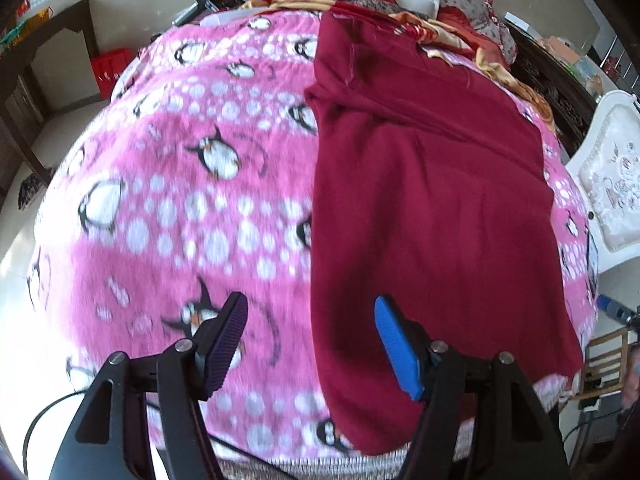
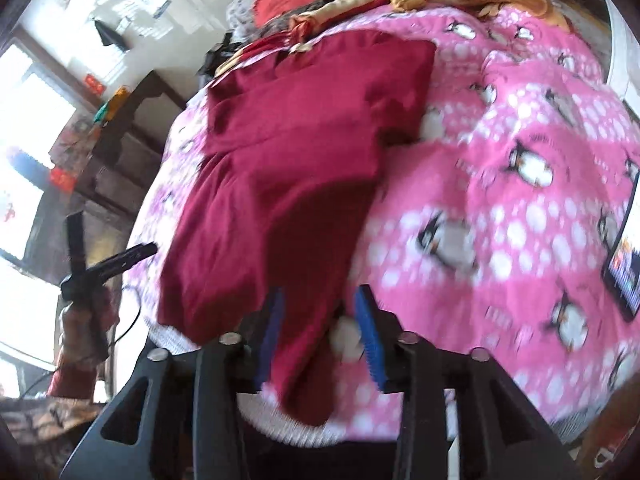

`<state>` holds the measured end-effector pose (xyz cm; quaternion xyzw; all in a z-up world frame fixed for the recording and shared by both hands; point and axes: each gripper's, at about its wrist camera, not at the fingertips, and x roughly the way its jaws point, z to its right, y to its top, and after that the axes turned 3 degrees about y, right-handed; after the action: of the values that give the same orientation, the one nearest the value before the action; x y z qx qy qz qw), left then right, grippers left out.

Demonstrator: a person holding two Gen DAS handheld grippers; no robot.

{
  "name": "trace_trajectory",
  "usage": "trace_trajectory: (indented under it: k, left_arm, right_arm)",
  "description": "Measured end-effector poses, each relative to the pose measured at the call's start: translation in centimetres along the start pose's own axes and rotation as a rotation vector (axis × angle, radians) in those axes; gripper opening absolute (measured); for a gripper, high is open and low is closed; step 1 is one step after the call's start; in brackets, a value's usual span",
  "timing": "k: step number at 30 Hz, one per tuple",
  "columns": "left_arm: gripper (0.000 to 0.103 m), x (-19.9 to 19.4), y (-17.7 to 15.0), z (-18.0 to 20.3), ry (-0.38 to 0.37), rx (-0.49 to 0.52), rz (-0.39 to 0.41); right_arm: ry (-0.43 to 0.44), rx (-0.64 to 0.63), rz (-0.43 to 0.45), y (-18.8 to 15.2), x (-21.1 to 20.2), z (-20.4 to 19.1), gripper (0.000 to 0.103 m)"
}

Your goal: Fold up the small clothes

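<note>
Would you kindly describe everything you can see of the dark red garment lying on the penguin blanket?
The dark red garment is a plain, soft-looking knit or fleece piece with no visible print. It lies mostly flat on the pink penguin blanket, partly folded, with a diagonal fold or layered flap across its far part and a visible seam there. Its near end narrows and hangs over the blanket's edge. In the right wrist view that near end sits between the pads of the right gripper; whether they press it is unclear. The left gripper stands open over its edge.
</note>
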<state>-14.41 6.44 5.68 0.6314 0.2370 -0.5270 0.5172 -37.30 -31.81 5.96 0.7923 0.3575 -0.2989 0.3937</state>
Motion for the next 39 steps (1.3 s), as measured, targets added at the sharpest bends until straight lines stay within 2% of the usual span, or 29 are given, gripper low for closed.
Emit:
trace_trajectory:
  k: [7, 11, 13, 18, 24, 26, 27, 29, 32, 36, 39]
  left_arm:
    - [0.07, 0.2, -3.4, -0.1, -0.001, 0.029, -0.053]
    - [0.07, 1.0, -4.7, 0.3, -0.022, 0.034, -0.092]
    - [0.07, 1.4, -5.0, 0.7, -0.017, 0.04, -0.095]
    - [0.07, 1.7, -4.6, 1.9, -0.049, 0.053, -0.099]
    - [0.07, 2.6, -4.1, 2.9, -0.055, 0.082, -0.1]
    - [0.042, 2.5, -4.2, 3.1, -0.063, 0.1, -0.095]
    - [0.012, 2.7, -3.9, 3.3, -0.068, 0.106, -0.097]
    - [0.01, 2.0, -3.6, 3.0, -0.124, 0.1, -0.108]
    - [0.009, 0.0, -3.3, 2.3, -0.157, 0.125, -0.077]
    - [0.009, -2.7, -3.4, 1.5, -0.156, 0.175, -0.031]
    - [0.009, -1.9, -3.8, 0.2, -0.135, 0.171, -0.049]
  right_arm:
    - [0.005, 0.017, -0.023, -4.6, 3.0, -0.8, 0.024]
    - [-0.052, -0.051, -0.018, -6.0, 4.1, -1.9, 0.024]
    - [-0.099, -0.067, -0.017, -6.1, 4.6, -1.8, 0.024]
    - [-0.113, -0.076, 0.02, -5.3, 5.0, -1.4, 0.024]
    - [-0.091, -0.049, 0.033, -4.2, 5.8, -0.2, 0.022]
    - [-0.095, -0.044, 0.039, -4.2, 5.8, -0.2, 0.005]
    - [-0.082, -0.037, 0.04, -4.2, 5.6, -0.2, 0.0]
    - [-0.046, -0.023, 0.04, -4.3, 5.1, -0.3, 0.0]
    - [0.045, -0.018, 0.044, -4.3, 3.8, -0.9, 0.0]
    - [0.153, -0.042, 0.024, -5.0, 1.9, -2.3, 0.0]
    - [0.125, -0.064, -0.01, -5.7, 2.5, -2.4, 0.0]
